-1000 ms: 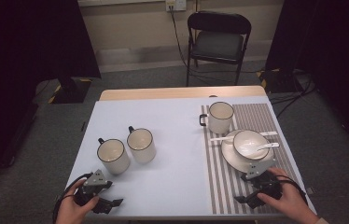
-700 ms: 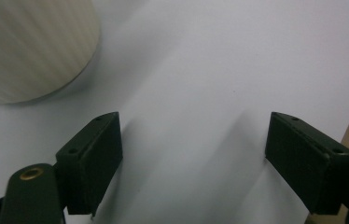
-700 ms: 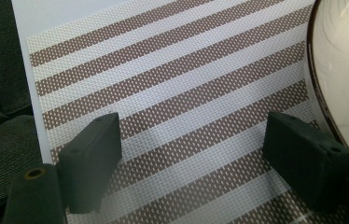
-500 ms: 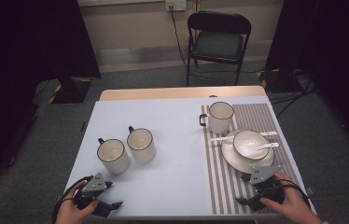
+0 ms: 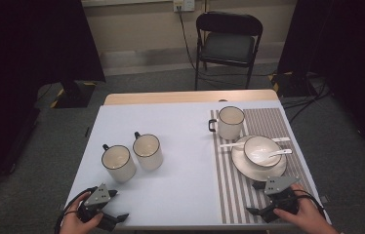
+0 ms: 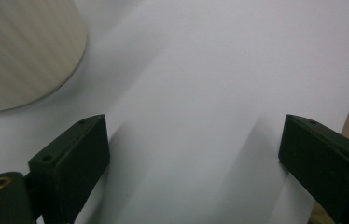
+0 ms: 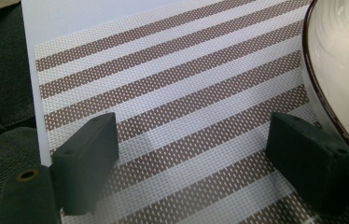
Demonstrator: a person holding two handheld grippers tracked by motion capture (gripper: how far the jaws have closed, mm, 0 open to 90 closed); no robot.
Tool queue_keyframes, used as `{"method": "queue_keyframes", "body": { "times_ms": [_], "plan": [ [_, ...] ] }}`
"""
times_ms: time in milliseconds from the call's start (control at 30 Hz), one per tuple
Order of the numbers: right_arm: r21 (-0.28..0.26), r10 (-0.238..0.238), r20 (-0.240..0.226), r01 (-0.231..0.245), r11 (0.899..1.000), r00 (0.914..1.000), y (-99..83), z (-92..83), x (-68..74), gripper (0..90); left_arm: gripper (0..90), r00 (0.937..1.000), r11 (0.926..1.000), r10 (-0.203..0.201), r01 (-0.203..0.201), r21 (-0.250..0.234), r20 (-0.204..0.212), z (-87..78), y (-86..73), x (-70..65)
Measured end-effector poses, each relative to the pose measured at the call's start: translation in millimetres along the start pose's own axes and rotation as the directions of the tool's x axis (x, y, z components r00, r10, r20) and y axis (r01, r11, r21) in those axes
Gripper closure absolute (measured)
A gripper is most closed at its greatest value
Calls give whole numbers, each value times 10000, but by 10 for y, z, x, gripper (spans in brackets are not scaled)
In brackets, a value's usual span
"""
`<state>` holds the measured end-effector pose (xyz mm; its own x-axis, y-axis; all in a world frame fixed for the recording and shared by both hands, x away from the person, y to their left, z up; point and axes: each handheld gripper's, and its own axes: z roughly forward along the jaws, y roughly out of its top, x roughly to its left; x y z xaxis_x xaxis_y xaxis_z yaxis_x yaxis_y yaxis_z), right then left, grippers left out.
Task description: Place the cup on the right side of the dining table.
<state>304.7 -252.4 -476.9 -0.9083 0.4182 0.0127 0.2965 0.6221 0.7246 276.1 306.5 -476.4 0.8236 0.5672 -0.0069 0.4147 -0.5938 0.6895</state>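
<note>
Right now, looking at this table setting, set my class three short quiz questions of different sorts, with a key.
1. How many mugs stand on the table?
2. True or false: the bowl sits on a plate on the striped placemat.
3. The left gripper is: A open and empty, B shut on a mug, C shut on a spoon.

Key: 1. three; 2. true; 3. A
</note>
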Motion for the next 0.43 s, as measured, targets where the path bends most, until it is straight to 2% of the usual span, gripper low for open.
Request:
{"method": "queue_keyframes", "body": {
  "times_ms": [100,333,400,433],
  "plan": [
    [22,1,12,-1,10000,10000,2,2,5,159,77,10000,9999,-8,8,-126,16,3,-13,0],
    [2,43,12,-43,10000,10000,1,5,5,154,60,10000,10000,-24,24,-40,-17,10,-5,-12],
    [-4,46,9,-46,10000,10000,1,5,4,154,32,9999,10000,74,-73,-51,153,29,-7,-19],
    [-11,29,6,-29,10000,10000,0,5,4,153,0,9998,9999,153,-153,6,104,36,-4,-31]
  ]
}}
